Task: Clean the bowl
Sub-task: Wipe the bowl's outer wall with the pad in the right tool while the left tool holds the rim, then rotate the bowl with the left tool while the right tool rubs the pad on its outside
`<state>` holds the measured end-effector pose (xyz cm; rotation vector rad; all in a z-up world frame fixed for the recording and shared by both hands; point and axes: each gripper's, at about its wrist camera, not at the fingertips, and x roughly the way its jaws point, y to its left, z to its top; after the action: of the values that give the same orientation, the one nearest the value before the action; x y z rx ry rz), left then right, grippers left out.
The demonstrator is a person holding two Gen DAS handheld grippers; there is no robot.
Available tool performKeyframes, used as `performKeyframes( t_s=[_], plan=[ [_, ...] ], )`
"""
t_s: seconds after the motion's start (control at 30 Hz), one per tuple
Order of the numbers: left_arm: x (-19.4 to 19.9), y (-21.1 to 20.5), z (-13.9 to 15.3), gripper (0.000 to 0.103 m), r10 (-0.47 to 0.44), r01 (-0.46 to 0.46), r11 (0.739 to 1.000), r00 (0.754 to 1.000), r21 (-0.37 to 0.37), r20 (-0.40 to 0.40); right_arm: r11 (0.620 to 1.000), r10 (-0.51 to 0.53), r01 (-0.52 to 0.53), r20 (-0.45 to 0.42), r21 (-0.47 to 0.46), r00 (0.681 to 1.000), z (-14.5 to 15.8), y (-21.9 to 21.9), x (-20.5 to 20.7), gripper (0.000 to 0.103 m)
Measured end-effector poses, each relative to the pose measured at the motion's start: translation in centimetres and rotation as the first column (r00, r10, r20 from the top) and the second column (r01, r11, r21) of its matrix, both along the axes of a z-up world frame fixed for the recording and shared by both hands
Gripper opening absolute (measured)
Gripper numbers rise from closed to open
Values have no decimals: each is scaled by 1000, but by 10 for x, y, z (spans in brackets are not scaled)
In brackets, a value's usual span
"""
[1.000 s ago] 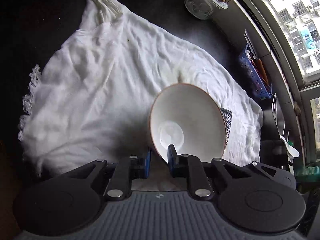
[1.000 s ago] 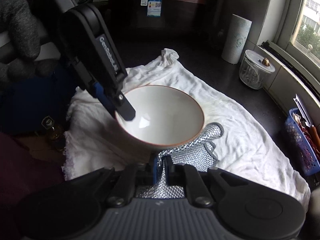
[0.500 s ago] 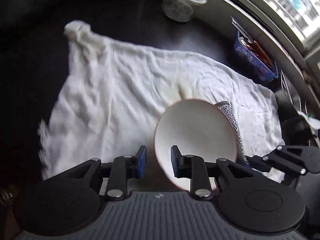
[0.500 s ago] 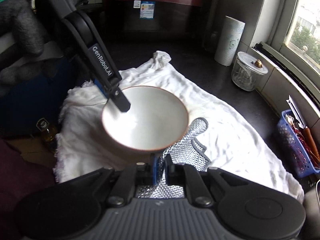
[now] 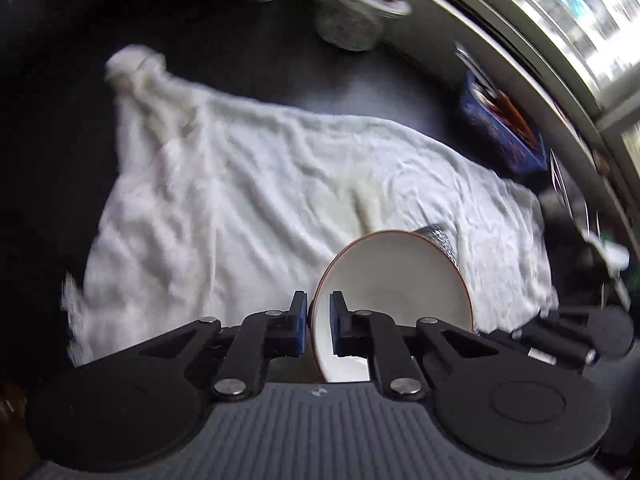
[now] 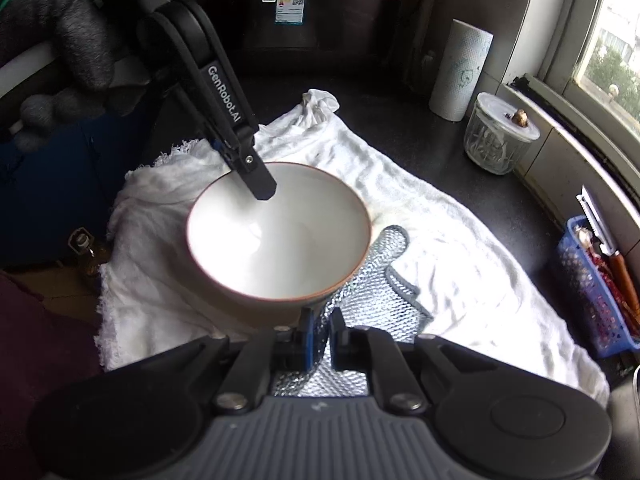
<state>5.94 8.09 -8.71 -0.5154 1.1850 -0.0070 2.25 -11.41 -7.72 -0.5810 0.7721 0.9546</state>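
Observation:
A white bowl (image 6: 280, 244) with a brown rim is held above a white towel (image 6: 460, 264). My left gripper (image 5: 318, 318) is shut on the bowl's rim; the bowl (image 5: 396, 288) shows tilted in the left wrist view. From the right wrist view the left gripper (image 6: 260, 184) comes in from the upper left, one finger inside the bowl. My right gripper (image 6: 320, 334) is shut on a silver mesh scrubbing cloth (image 6: 376, 276), which hangs just below and to the right of the bowl. The cloth's edge (image 5: 442, 236) shows behind the bowl.
On the dark counter stand a paper towel roll (image 6: 460, 72), a lidded glass jar (image 6: 498, 136) and a blue basket (image 6: 592, 284) of utensils by the window sill. A small bottle (image 6: 86, 252) sits off the towel's left edge.
The bowl has been lifted up off the towel and turned more level in the right wrist view. The left gripper has risen with it. The right gripper still holds the mesh cloth.

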Motion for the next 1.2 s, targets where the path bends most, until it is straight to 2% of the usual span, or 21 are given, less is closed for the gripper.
performKeyframes(
  t_s=[0.07, 0.13, 0.23, 0.37, 0.5, 0.53, 0.6, 0.67, 0.8, 0.83, 0.87, 0.93, 1.03, 1.1, 1.2],
  plan=[
    [-10, 2, -6, 11, 91, -94, 994, 995, -61, -41, 1000, 10, -10, -11, -1, 1000, -2, 4, -4, 10],
    [-20, -2, -8, 12, 133, -138, 986, 989, -94, -61, 1000, 21, -21, -8, -3, 1000, -3, 7, -9, 11],
    [-31, -9, -11, 13, 173, -181, 978, 982, -106, -75, 999, 39, -39, -8, 5, 999, -2, 9, -14, 11],
    [-42, -10, -16, 14, 248, -264, 950, 962, -165, -111, 997, 71, -71, -7, 3, 997, -3, 12, -20, 11],
    [-39, -13, -13, 18, 196, -210, 965, 975, -154, -103, 996, 88, -88, -9, -8, 996, -6, 13, -22, 10],
    [-36, -13, -11, 22, 168, -179, 974, 982, -135, -91, 997, 77, -77, -6, -4, 997, -6, 10, -20, 10],
    [-28, -12, -5, 25, 109, -112, 993, 993, -45, -55, 999, 54, -54, 3, 2, 999, -3, 6, -15, 10],
    [-19, -10, -1, 25, 56, -55, 998, 998, 22, -25, 999, 33, -33, 17, 8, 999, 0, 2, -9, 10],
    [6, -2, -1, 25, -82, 82, 996, 997, 45, 4, 1000, 27, -27, 34, -2, 999, 0, 1, 0, 10],
    [12, -2, -2, 25, -116, 116, 992, 993, 44, 13, 1000, 28, -28, 39, -7, 999, 0, 2, 2, 10],
    [16, -1, -2, 16, -140, 138, 989, 990, 49, 22, 1000, 28, -27, 42, -11, 999, 0, 2, 4, 10],
    [20, -1, -1, 10, -169, 166, 984, 985, 72, 38, 1000, 22, -21, 49, -14, 999, 0, 3, 7, 10],
    [16, 0, -1, 10, -145, 142, 988, 989, 57, 37, 1000, 15, -15, 36, -11, 999, -1, 1, 8, 10],
    [7, 5, -4, 10, -71, 71, 997, 997, 7, 22, 1000, 22, -22, 27, -13, 999, -3, 2, 6, 10],
    [-4, 12, -9, 10, 31, -31, 997, 999, -67, -10, 999, 38, -38, 20, -18, 999, -4, 4, 0, 10]
  ],
)
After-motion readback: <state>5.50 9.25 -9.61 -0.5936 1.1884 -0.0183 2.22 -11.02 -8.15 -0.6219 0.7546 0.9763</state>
